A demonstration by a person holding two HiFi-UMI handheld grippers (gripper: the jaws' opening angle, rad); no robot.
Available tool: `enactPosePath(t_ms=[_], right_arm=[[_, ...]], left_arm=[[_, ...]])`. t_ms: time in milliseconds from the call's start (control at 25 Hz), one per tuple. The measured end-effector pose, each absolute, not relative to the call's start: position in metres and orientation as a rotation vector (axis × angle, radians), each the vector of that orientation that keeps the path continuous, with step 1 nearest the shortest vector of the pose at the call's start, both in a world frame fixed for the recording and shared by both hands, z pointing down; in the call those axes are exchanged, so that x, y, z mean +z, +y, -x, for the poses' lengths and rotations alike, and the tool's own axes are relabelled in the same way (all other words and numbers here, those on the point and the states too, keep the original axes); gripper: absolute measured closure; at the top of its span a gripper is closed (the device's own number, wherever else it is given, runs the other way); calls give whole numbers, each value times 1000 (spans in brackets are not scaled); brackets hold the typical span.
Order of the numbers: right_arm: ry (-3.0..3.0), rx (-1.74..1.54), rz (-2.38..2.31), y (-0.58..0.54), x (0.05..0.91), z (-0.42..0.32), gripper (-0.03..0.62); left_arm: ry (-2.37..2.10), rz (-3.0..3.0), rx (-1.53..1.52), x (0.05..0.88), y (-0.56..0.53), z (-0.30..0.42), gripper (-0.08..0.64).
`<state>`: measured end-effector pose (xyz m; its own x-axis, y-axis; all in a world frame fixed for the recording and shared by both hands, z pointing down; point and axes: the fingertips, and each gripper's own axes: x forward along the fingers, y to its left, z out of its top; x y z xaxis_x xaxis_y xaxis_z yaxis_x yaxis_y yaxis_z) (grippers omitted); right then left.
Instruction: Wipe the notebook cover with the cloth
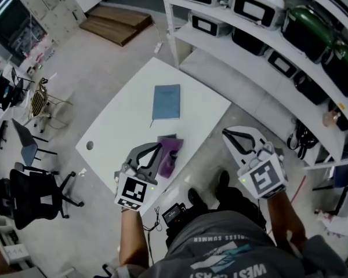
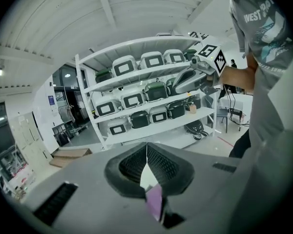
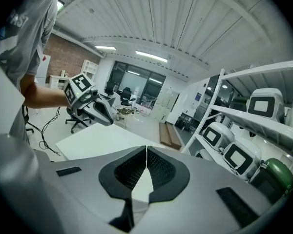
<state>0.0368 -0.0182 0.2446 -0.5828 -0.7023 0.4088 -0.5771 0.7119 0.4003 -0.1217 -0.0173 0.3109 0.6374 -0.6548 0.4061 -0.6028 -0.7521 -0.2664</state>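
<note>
A blue notebook lies closed near the far side of the white table. The purple cloth lies crumpled at the table's near edge. My left gripper hovers over the cloth's left part with its jaws shut; nothing shows between the tips. In the left gripper view a strip of the purple cloth shows through the gap below the jaws. My right gripper is off the table's right edge, held in the air with its jaws shut and empty, as the right gripper view also shows.
White shelves with white and green cases stand right of the table. A black office chair and other chairs stand at the left. A wooden platform lies on the floor behind. The table has a small round hole.
</note>
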Motion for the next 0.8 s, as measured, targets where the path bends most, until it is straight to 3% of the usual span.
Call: enactPosePath(t_ms=[360,600,800], right_arm=[[-2402,-249,-816,-74,295,-35,561],[-2420,-192,-709,-98,325,-33,561],[-2422,-150,-643,-109,353,-32,561]], left_arm=[[1203,2828,-878,397,-40,126,548],[1259,2911,-1012,460,-35,121,434],[1302,2928,-1169,524,-29,122,385]])
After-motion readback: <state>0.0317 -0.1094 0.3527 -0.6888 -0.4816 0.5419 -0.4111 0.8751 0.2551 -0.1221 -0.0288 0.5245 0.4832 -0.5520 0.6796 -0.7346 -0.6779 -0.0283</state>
